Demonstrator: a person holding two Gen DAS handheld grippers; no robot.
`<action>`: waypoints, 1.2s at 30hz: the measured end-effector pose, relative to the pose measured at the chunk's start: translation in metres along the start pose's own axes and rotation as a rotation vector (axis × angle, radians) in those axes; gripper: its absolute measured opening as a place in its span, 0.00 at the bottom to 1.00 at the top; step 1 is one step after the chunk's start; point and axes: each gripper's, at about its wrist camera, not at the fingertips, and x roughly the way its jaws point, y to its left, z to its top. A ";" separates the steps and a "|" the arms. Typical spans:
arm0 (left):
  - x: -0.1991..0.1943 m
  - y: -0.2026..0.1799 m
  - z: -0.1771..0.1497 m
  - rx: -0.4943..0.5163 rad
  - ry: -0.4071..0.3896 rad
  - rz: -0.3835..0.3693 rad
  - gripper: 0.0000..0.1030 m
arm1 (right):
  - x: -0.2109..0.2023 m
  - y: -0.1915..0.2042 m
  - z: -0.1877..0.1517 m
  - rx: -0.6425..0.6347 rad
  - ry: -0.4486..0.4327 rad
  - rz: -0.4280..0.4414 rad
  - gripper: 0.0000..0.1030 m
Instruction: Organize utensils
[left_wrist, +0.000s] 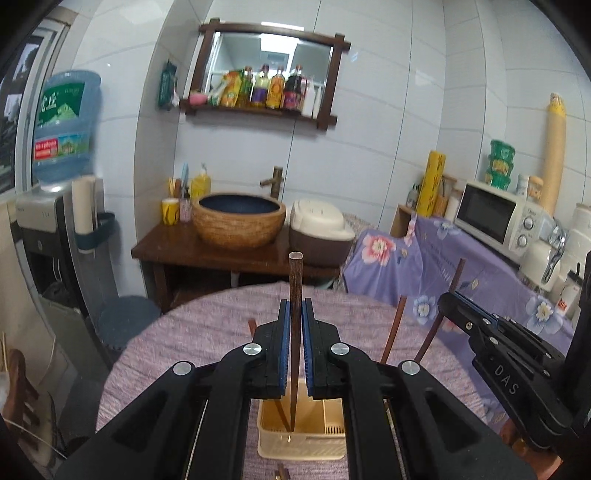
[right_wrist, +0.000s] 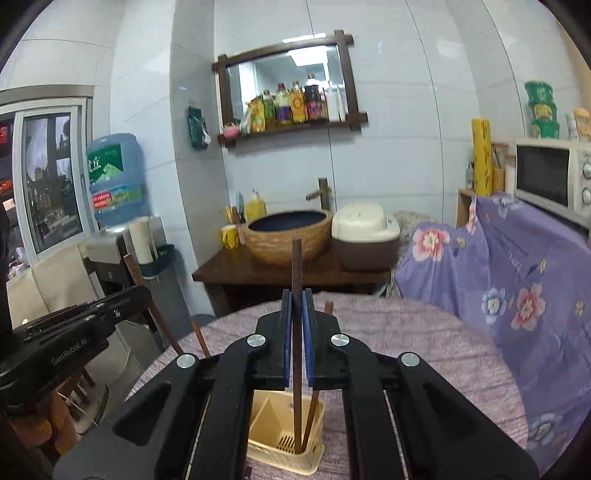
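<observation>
Over the round worktop (left_wrist: 207, 332), near its 6 o'clock edge, the left gripper (left_wrist: 295, 314) has its fingers clenched on an upright chopstick (left_wrist: 295, 295) whose tip dips into the cream basket (left_wrist: 301, 448). At its 3 o'clock, close by, the right gripper (right_wrist: 296, 306) pinches a second chopstick (right_wrist: 296, 273) above the same basket. Bare purple cloth lies open toward 12; the basket's rims crowd both tips.

Chopsticks (right_wrist: 296, 424) upright in basket (right_wrist: 284, 458) on table (right_wrist: 424, 350).
</observation>
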 end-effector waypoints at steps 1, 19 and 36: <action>0.004 0.001 -0.007 -0.004 0.017 -0.001 0.07 | 0.005 -0.002 -0.007 0.006 0.020 0.002 0.06; 0.030 0.012 -0.058 -0.037 0.124 -0.012 0.17 | 0.017 -0.009 -0.039 -0.007 0.067 0.014 0.12; -0.027 0.023 -0.142 0.007 0.116 0.058 0.88 | -0.040 -0.016 -0.118 -0.059 0.134 -0.063 0.53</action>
